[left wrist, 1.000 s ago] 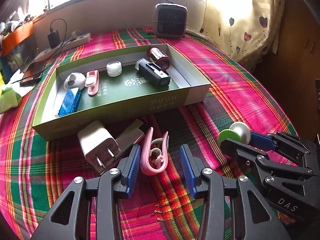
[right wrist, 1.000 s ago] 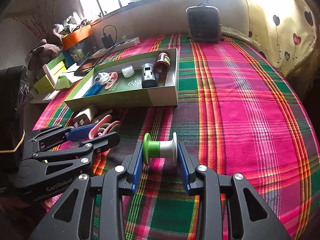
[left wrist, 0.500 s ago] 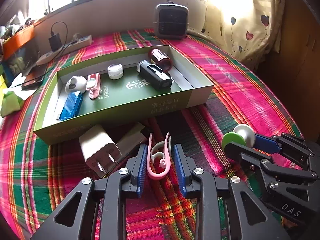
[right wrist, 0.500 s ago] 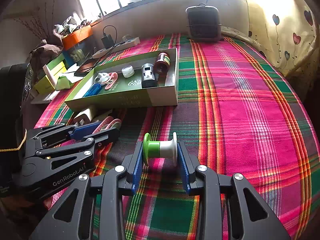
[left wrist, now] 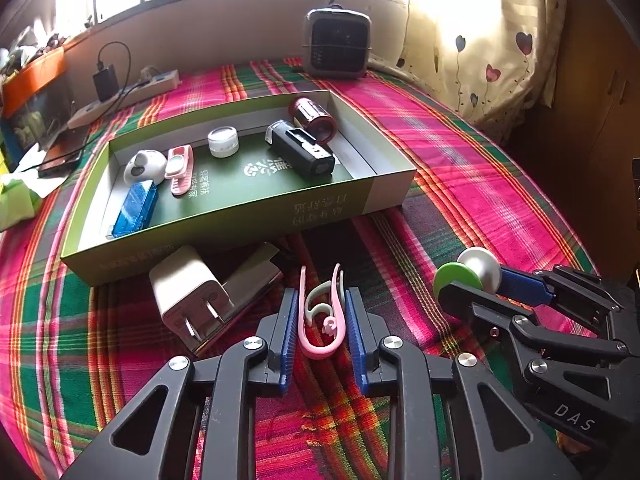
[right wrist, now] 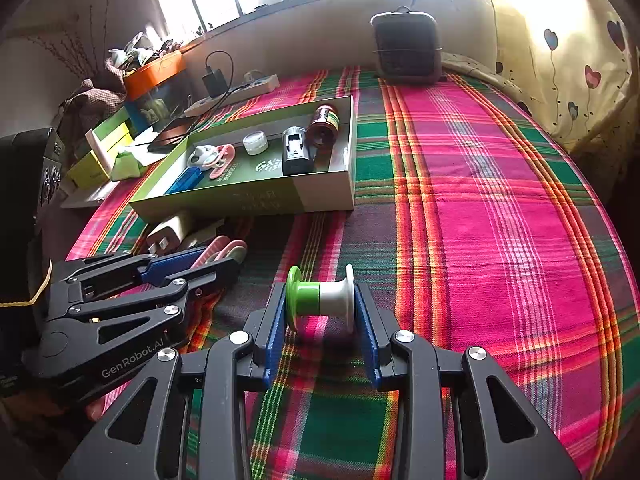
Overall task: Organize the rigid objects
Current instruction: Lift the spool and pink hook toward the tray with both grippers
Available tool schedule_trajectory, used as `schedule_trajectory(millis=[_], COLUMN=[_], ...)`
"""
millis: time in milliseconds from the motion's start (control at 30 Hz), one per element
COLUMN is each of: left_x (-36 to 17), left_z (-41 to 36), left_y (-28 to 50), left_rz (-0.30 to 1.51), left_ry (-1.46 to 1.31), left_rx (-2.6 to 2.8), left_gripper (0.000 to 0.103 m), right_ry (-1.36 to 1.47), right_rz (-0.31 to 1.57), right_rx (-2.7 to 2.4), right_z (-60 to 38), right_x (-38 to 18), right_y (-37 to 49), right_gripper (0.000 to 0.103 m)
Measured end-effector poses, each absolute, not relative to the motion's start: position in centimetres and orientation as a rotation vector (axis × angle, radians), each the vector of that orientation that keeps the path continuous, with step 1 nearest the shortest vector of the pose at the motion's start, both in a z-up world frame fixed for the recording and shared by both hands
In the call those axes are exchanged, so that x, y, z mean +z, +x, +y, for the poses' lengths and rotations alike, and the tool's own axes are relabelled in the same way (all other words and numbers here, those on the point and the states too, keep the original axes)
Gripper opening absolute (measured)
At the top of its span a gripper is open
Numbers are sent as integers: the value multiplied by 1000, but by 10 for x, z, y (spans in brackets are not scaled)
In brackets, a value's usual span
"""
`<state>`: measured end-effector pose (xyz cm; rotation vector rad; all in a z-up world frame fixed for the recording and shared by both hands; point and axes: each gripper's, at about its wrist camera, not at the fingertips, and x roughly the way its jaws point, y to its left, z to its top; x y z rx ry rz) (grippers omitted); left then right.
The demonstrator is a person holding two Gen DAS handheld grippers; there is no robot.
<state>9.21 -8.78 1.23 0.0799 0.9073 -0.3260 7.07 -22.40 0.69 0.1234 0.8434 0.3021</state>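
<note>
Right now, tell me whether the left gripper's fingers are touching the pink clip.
Touching. Left wrist view: both blue fingers press the pink clip sides, no gap.

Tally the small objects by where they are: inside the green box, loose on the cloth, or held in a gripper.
Inside the green box: 6
Loose on the cloth: 2
Held in the left gripper: 1
Held in the right gripper: 1
Total: 10

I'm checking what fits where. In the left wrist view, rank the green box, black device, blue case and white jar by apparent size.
1. green box
2. black device
3. blue case, about as long as the black device, so these two are unsure
4. white jar
</note>
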Motion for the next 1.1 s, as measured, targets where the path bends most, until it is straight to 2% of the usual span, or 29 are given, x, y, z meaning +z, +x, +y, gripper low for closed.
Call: schedule_trajectory(millis=[1100], left_x=[63], left_z=[-56], left_y=[84], left_rz=[796], left_ry=[4], left_rx=[-328], left_gripper=[22], right_ry=[75], right_rz=[771], right_rx=[298], right_z=[-213], right_x=[40], right_y=[69], right_gripper=[34])
